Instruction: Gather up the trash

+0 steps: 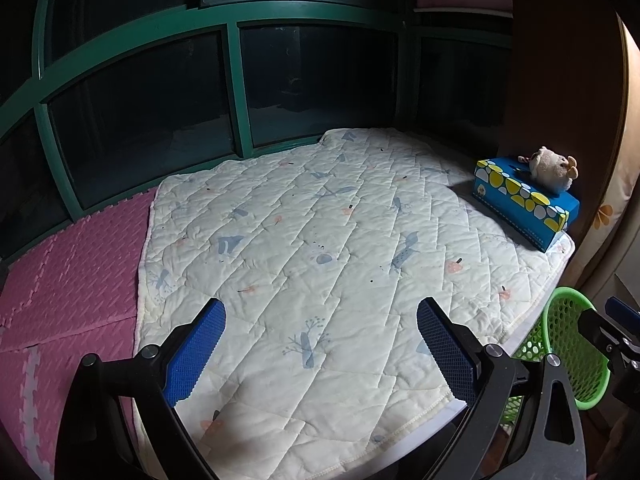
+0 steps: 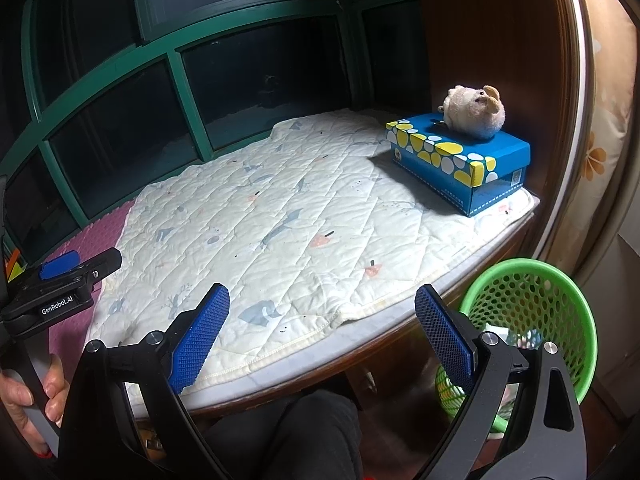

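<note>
Taking the quilted pad (image 1: 320,240) as the landmark: to its left lies a pink foam mat (image 1: 72,292), and dark green-framed windows (image 1: 236,92) stand behind both.

The left claw (image 1: 320,354) hangs over the near edge of the pad with its blue-padded fingers (image 1: 194,354) spread wide and nothing between them. In the right wrist view this same claw (image 2: 80,266) shows at the pad's left edge, over the mat, with the person's hand (image 2: 28,396) on its grip.

The right claw (image 2: 322,338) is over the pad's near edge, further right, its fingers (image 2: 446,342) also wide apart and empty.

At the pad's far right corner a blue tissue box (image 2: 460,160) with yellow and white spots rests on the pad, and a small plush toy (image 2: 474,112) sits on top of the box.

Off the pad's right near corner, lower than the pad, stands a green mesh basket (image 2: 560,280). It sits just right of the right claw's right finger. Inside it some pale crumpled trash (image 2: 500,330) shows, partly hidden behind that finger.
</note>
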